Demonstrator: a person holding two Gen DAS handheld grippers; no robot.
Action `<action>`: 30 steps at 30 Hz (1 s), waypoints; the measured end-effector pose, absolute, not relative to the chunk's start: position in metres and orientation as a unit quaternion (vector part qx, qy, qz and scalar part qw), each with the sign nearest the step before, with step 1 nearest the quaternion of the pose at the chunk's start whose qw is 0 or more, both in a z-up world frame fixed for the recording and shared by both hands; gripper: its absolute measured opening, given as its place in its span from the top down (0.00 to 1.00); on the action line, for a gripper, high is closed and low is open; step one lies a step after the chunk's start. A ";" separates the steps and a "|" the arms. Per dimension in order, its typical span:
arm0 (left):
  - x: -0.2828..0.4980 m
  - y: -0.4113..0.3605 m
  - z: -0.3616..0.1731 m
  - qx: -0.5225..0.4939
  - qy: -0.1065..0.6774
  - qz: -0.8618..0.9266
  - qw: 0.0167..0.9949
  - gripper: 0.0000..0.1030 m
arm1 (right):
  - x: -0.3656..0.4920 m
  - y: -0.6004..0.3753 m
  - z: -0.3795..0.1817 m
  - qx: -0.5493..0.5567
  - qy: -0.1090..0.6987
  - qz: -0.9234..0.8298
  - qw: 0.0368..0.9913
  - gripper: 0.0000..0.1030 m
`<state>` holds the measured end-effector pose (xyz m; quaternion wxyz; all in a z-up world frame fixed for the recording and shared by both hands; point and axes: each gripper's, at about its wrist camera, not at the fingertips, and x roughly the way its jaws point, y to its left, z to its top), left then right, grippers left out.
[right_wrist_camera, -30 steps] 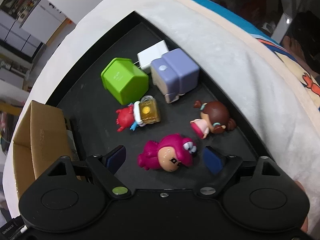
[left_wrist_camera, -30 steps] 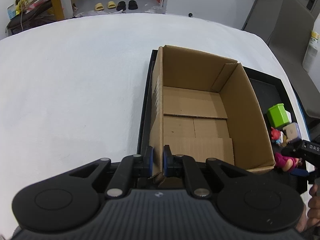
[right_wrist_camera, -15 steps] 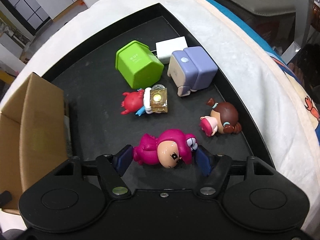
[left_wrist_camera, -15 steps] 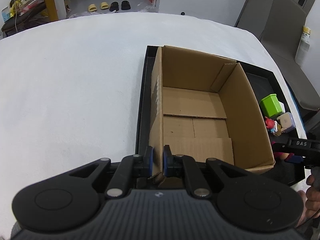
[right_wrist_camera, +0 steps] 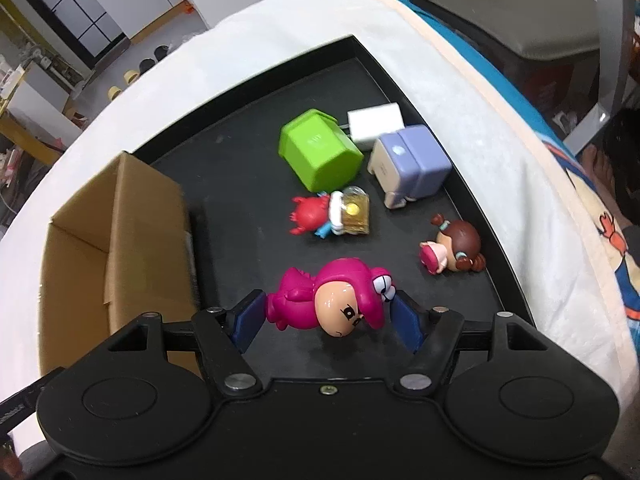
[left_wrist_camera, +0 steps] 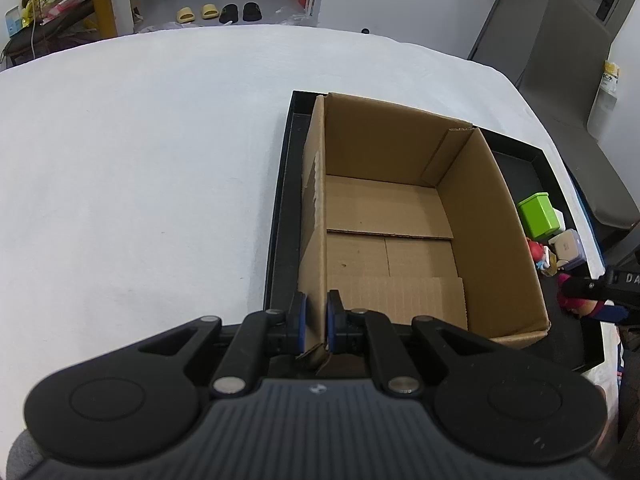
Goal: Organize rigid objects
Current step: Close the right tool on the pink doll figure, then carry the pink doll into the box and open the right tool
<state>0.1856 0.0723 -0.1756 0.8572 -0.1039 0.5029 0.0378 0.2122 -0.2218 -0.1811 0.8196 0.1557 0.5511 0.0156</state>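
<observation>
The right gripper (right_wrist_camera: 326, 318) is clamped on the pink figure (right_wrist_camera: 332, 300), its jaws having just closed in on it: one blue pad presses the toy's back end on the left, the other presses the hood beside its face on the right, so the figure lies crosswise between the fingers, face toward the camera and lifted clear of the black tray (right_wrist_camera: 240, 168). Beyond it on the tray lie a red figure with a yellow chest (right_wrist_camera: 332, 216), a brown-haired doll (right_wrist_camera: 452, 250) near the right rim, a green box (right_wrist_camera: 320, 156), a lilac box (right_wrist_camera: 412, 164) and a white charger (right_wrist_camera: 374, 124) touching the green box. The cardboard box (left_wrist_camera: 400, 216) stands on the tray's left part, its floor bare. The left gripper (left_wrist_camera: 316, 322) is pinched narrow on the box's near left wall, a pad on either face of the cardboard, close to the corner
</observation>
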 end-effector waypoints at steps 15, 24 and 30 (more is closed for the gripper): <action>0.188 0.075 -0.176 -0.129 0.510 0.040 0.850 0.91 | 0.226 -0.187 -0.133 0.145 0.519 0.035 0.842 0.36; 0.187 0.078 -0.176 -0.140 0.512 0.035 0.847 0.90 | 0.232 -0.159 -0.119 0.134 0.508 0.055 0.849 0.36; 0.186 0.082 -0.176 -0.150 0.513 0.035 0.845 0.90 | 0.238 -0.140 -0.112 0.141 0.502 0.083 0.849 0.36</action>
